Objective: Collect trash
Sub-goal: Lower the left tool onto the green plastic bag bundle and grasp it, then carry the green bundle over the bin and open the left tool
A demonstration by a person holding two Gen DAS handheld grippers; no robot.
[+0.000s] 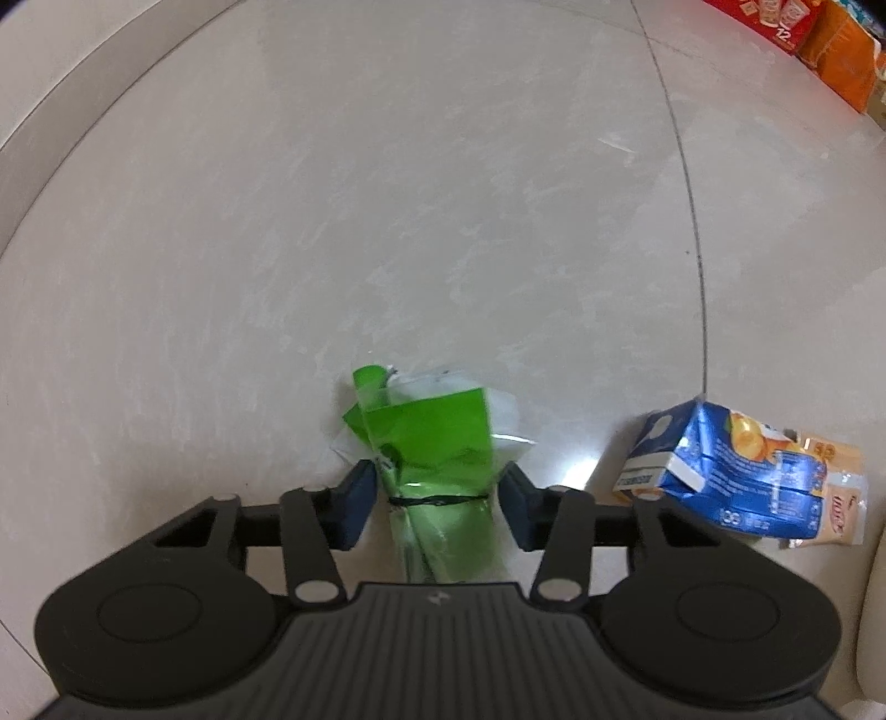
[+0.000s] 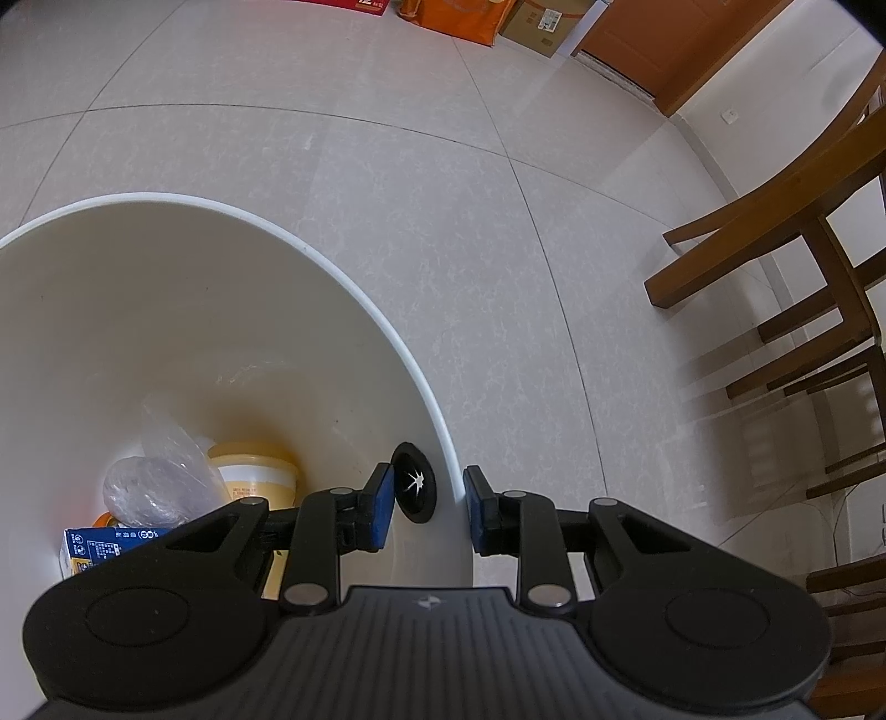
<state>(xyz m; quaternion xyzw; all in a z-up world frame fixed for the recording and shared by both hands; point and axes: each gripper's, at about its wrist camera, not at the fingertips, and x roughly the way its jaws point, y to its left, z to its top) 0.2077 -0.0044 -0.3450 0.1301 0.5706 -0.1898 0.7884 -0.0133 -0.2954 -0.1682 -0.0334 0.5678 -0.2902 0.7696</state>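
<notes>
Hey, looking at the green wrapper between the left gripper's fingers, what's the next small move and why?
Probably lift it. The left gripper has its pads against the sides of the green wrapper, which lies on the floor tiles. The right gripper straddles the white bin's rim, so the bin looks ready to receive it.

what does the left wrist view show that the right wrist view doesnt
Only the left wrist view shows the left claw straddling a crumpled green and clear plastic wrapper on the floor, with a crushed blue juice carton and a beige snack packet beside it.

Only the right wrist view shows the right claw straddling the rim of a white plastic bin that holds a yellow tub, a clear plastic bag and a blue carton, plus wooden chairs.

Both show the pale tiled floor and an orange box far off.
</notes>
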